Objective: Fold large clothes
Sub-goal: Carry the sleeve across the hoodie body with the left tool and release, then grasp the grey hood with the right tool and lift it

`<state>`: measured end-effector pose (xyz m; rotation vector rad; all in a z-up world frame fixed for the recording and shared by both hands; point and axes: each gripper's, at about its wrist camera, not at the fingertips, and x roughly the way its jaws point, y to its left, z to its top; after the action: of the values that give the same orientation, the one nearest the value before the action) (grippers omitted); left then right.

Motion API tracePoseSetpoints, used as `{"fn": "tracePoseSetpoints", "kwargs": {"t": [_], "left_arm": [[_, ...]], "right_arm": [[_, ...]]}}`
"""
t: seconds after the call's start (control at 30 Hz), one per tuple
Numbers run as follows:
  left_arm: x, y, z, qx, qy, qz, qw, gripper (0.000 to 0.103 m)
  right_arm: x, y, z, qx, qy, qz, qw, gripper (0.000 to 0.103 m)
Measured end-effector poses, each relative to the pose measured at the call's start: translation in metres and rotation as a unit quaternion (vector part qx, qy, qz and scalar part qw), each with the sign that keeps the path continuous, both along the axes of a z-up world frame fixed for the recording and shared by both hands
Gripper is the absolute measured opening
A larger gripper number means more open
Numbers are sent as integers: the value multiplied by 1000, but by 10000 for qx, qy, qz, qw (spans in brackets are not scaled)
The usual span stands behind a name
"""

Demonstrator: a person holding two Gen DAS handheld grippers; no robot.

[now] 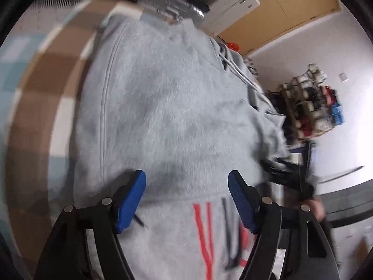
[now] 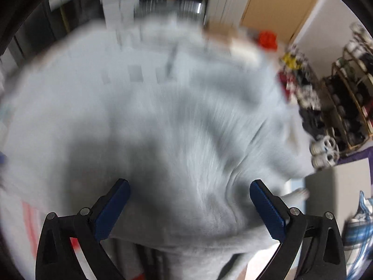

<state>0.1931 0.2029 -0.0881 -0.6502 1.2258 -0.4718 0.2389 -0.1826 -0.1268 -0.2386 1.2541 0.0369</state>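
A large light grey hoodie (image 1: 167, 107) lies spread over a checked brown, white and pale blue cloth (image 1: 42, 107). It has white drawstrings and red lettering (image 1: 205, 233) near the bottom of the left wrist view. My left gripper (image 1: 186, 177) hovers just above the fabric, its blue pads wide apart with nothing pinched between them. In the blurred right wrist view the same hoodie (image 2: 163, 116) fills the frame. My right gripper (image 2: 190, 184) stands open above it, blue pads far apart and gripping nothing.
Beyond the hoodie stand white drawers (image 1: 233, 2) and a brown panel (image 1: 291, 11) against a white wall. A rack of spools and small items (image 2: 345, 98) is at the right, with a small red object (image 2: 268, 38) nearby. A hand (image 1: 314, 206) shows at the right.
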Motion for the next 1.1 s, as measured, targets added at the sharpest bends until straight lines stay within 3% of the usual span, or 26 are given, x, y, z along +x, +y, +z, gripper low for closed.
{"fn": "tracePoseSetpoints", "kwargs": {"t": [0.1, 0.23, 0.33, 0.47, 0.57, 0.6, 0.7, 0.8, 0.97, 1.03, 1.1], "left_arm": [[-3, 22, -11, -159, 294, 122, 9994, 70], [-8, 33, 5, -313, 279, 408, 9983, 71], [-15, 24, 25, -75, 234, 470, 9986, 71], [-39, 1, 59, 494, -119, 519, 9974, 71], [-70, -39, 85, 1467, -474, 692, 9856, 81], [-79, -50, 89, 1619, -590, 743, 9822, 81], [-105, -70, 90, 1698, -965, 753, 9779, 81], [-108, -77, 77, 2255, -1005, 998, 9639, 81], [-82, -82, 60, 2764, -1128, 954, 9496, 81], [-75, -72, 57, 2934, -1138, 959, 9443, 81], [-70, -60, 51, 2885, -1090, 984, 9461, 81]], "right_arm": [[-9, -13, 9, 233, 25, -140, 9996, 103], [-35, -21, 43, 479, -346, 73, 9982, 103], [-56, -29, 74, 886, -472, 169, 9948, 103], [-76, -31, 124, 1070, -797, 170, 9909, 103], [-90, -30, 175, 1306, -1069, 214, 9854, 103], [-91, -23, 188, 1401, -1128, 247, 9834, 103], [-88, -10, 229, 1647, -1290, 417, 9770, 103], [-74, 12, 263, 1670, -1617, 597, 9708, 103], [2, 50, 258, 1060, -1726, 547, 9777, 103], [43, 58, 240, 970, -1641, 381, 9809, 103], [95, 67, 209, 941, -1427, 335, 9847, 103]]}}
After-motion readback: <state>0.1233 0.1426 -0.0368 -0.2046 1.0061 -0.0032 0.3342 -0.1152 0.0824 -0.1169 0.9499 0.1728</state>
